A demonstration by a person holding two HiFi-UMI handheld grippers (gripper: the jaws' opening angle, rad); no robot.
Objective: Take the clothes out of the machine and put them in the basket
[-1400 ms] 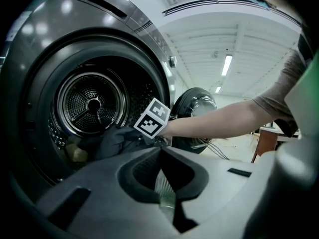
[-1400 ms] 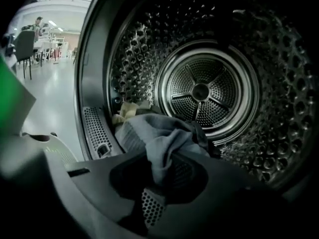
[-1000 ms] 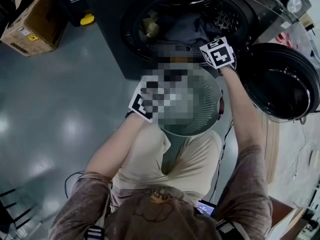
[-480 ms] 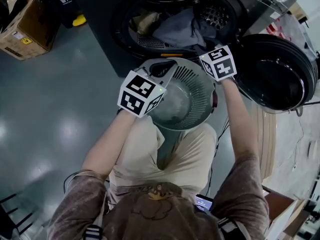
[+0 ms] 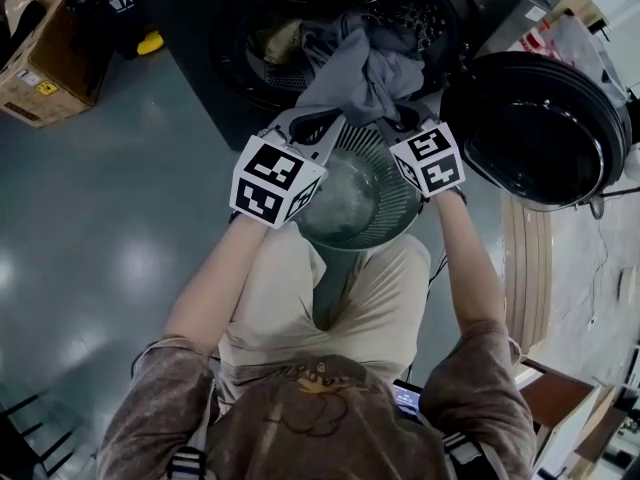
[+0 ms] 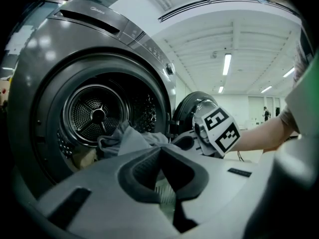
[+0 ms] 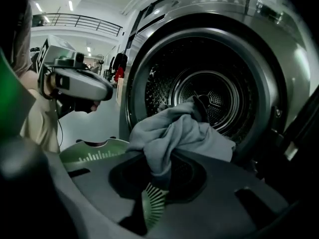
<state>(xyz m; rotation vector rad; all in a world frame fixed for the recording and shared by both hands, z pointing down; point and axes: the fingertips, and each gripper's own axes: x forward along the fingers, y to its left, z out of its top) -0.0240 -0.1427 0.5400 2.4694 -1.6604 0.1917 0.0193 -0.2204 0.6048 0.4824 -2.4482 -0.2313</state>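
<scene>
Right tongs [image 5: 392,120] are pressed shut on a fold of the grey garment [image 5: 360,68], and that is the change: a second ago this garment lay bunched inside the drum [image 6: 94,116] with the tongs reaching into its mouth, whereas now it is drawn up and out across the lip of the opening, one end pinched just above the basket [image 5: 395,203] and the rest trailing back into the washing machine [image 5: 215,88]; left tongs [image 5: 318,128] are closed on the basket's near rim and hold the pale green basket tight against the machine front, closer under the opening than before; the round door [image 5: 540,128] stands swung open to the right; judging from this, the first item is about halfway through its transfer and needs pulling clear of the drum before it can drop; a yellowish cloth [image 5: 280,40] remains inside, so more pulls are probably due.
</scene>
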